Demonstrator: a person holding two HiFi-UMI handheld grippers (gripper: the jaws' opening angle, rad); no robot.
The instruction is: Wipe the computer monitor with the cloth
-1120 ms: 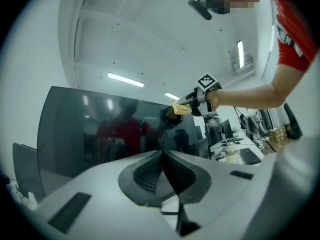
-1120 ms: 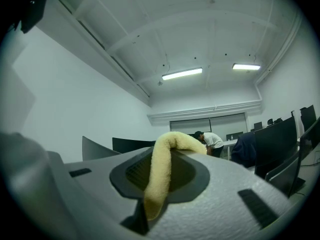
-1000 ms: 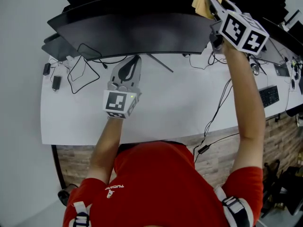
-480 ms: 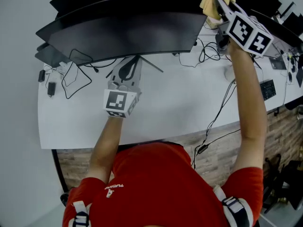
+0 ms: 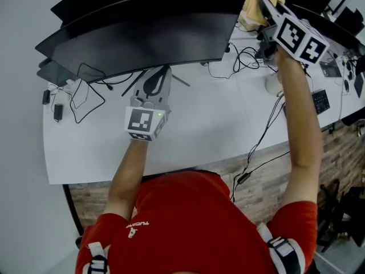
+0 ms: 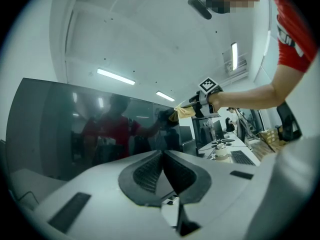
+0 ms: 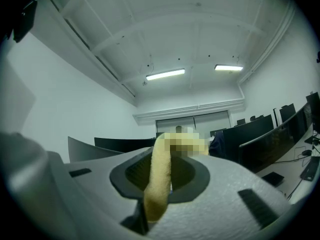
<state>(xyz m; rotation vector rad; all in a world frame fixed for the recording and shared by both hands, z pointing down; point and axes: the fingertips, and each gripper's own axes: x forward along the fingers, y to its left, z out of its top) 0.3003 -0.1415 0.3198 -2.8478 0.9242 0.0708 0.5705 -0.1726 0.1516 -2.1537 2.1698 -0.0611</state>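
A wide, curved black monitor (image 5: 142, 33) stands on the white desk (image 5: 217, 124); in the left gripper view its dark screen (image 6: 75, 129) mirrors the person. My right gripper (image 5: 259, 3) is raised at the monitor's top right corner and is shut on a yellow cloth (image 5: 254, 5). That cloth (image 7: 159, 184) hangs between the jaws of the right gripper (image 7: 167, 159), and the cloth (image 6: 184, 111) also shows far off beside the screen's edge. My left gripper (image 5: 157, 80) rests low by the monitor's stand. The left gripper's (image 6: 162, 156) jaws are closed together with nothing held.
Black cables (image 5: 85, 93) and small adapters (image 5: 57, 112) lie on the desk's left part. More cables (image 5: 251, 56) trail at the right and over the front edge. A keyboard (image 5: 320, 100) and further monitors (image 5: 342, 33) stand on the neighbouring desk to the right.
The right gripper has carried the cloth rightward along the monitor's top edge, to its right corner. The left gripper stays by the stand.
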